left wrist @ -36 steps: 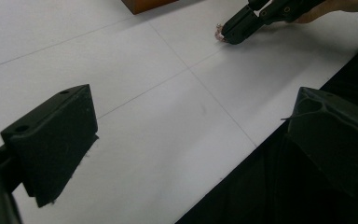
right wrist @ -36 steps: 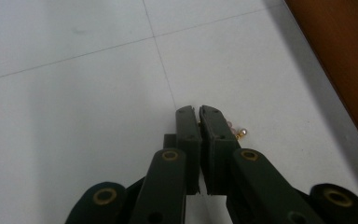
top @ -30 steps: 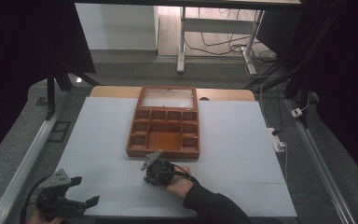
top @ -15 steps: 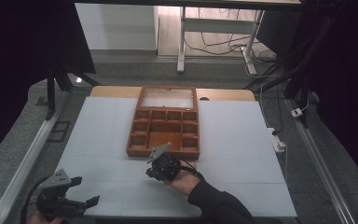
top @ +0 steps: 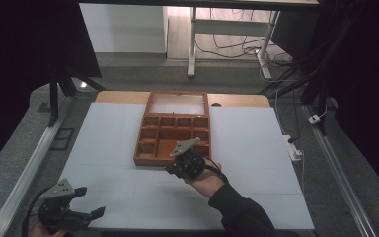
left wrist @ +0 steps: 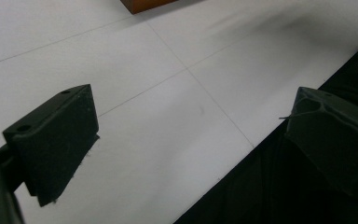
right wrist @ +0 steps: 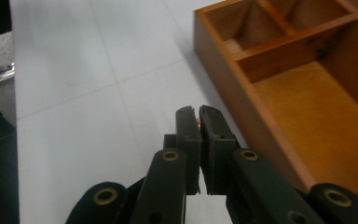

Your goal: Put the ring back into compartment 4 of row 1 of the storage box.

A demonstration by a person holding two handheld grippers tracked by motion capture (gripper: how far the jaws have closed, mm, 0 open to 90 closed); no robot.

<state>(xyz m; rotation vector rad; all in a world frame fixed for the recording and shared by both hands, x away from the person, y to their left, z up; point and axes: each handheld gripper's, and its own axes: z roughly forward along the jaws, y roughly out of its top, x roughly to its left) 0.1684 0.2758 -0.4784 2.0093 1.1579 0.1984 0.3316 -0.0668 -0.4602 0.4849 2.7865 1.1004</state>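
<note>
Black left gripper nearest, low at the front left corner of the white bench, jaws wide apart with nothing between. Well apart from the work.

Farther in, right gripper just short of the wooden tray, jaws pressed together on a tiny golden speck at the very tips; too small to identify.

From those jaws, tray ahead and to the right in the right gripper view, its near wall running slantwise just beside the tips. Past that wall, the broad open compartment, apparently bare; smaller cells behind it. Probably a drop into one of these: a short carry over the wall, clearly for the right hand, by far the nearer.

Farthest, the tray's glazed lid, lying open toward the back edge.
</note>
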